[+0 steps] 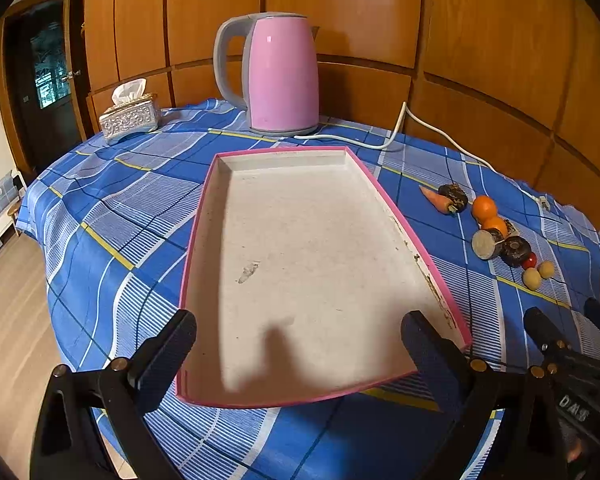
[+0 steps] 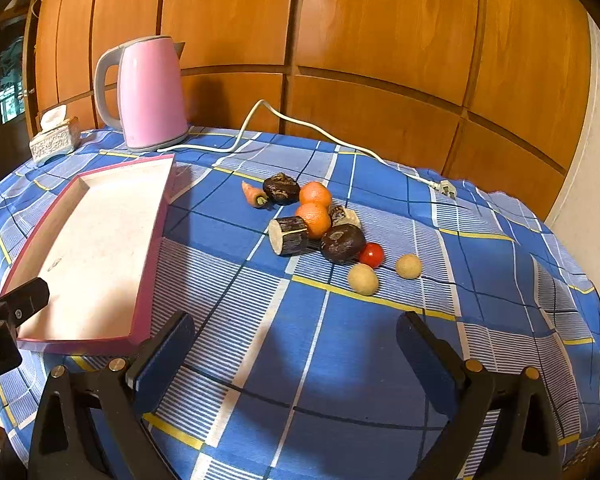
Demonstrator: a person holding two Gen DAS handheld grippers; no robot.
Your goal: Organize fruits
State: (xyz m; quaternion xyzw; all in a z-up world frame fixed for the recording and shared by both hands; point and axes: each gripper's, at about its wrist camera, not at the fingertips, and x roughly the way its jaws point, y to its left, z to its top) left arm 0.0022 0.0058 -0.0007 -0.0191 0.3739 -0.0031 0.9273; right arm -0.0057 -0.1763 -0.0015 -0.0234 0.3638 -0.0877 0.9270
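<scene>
An empty pink-rimmed tray (image 1: 204, 216) lies on the blue plaid tablecloth; it also shows in the right wrist view (image 2: 156, 236). My left gripper (image 1: 300, 344) is open and empty over the tray's near end. To the right lies a cluster of produce: two oranges (image 2: 315, 194) (image 2: 313, 220), a carrot piece (image 2: 254, 195), dark round fruits (image 2: 281, 188) (image 2: 342, 242), a cut dark log-like piece (image 2: 289, 235), a red tomato (image 2: 371, 255) and two tan balls (image 2: 363, 279) (image 2: 408, 266). My right gripper (image 2: 296, 352) is open and empty, nearer than the cluster.
A pink kettle (image 1: 282, 76) stands at the back, its white cord (image 2: 292, 120) running to a plug (image 2: 446, 189) on the cloth. A tissue box (image 1: 129, 118) sits back left. Wooden panels lie behind. The table edge drops off on the left.
</scene>
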